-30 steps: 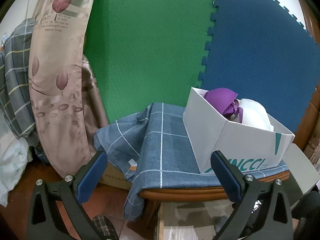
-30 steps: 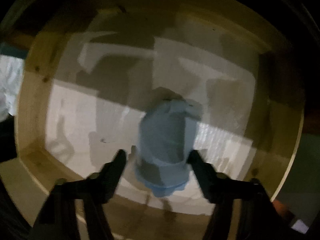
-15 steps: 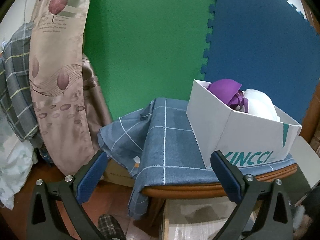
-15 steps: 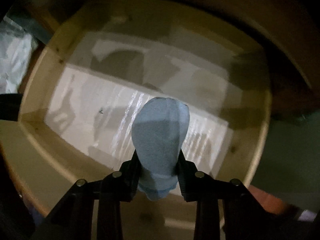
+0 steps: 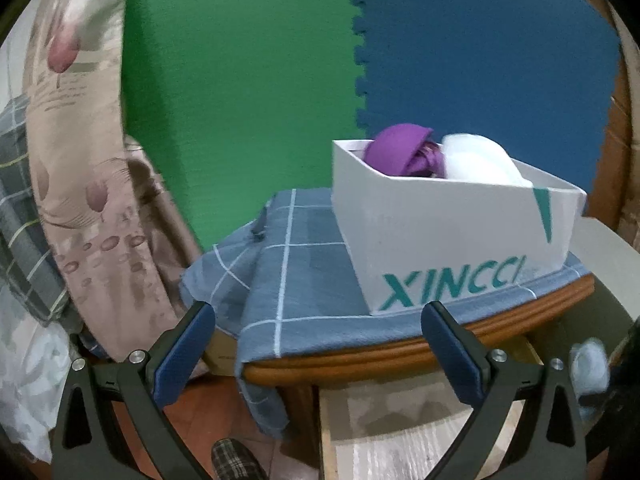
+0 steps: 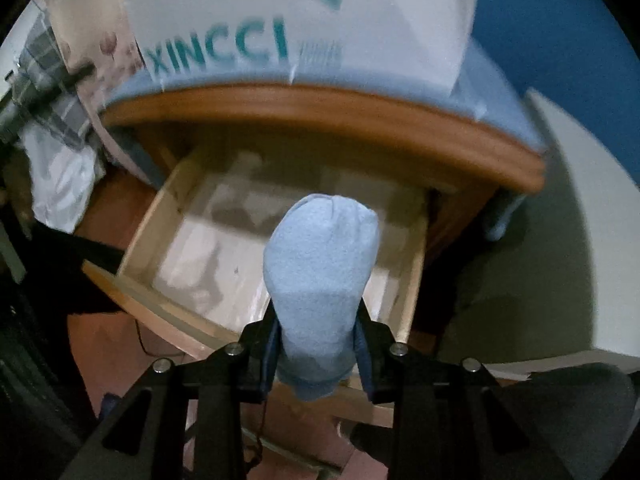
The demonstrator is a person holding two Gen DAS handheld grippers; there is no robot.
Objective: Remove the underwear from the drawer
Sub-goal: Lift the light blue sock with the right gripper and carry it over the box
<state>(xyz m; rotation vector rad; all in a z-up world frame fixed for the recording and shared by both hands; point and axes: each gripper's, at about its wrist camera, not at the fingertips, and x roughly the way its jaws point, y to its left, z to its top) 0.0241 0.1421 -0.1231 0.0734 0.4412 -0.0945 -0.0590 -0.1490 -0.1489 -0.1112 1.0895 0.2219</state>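
My right gripper [image 6: 316, 340] is shut on a rolled light-blue piece of underwear [image 6: 320, 264], held up above the open wooden drawer [image 6: 144, 220], whose pale lined bottom shows beneath it. The same blue roll [image 5: 590, 364] appears blurred at the right edge of the left wrist view. My left gripper [image 5: 316, 344] stands open with nothing between its blue pads, in front of the small wooden table [image 5: 400, 352]. On the table sits a white XINCCI box [image 5: 440, 248] holding a purple garment [image 5: 400, 152] and a white one [image 5: 480, 160].
A blue checked cloth [image 5: 288, 272] covers the tabletop and hangs off its left side. Green [image 5: 240, 80] and blue [image 5: 480, 60] foam mats line the wall behind. A floral curtain [image 5: 72, 160] and plaid fabric hang at the left. A plaid slipper [image 5: 236, 460] is on the floor.
My right gripper closed on the blue underwear and lifted it out of the drawer, so the table edge and box now show. The left gripper drifted slightly, still open.
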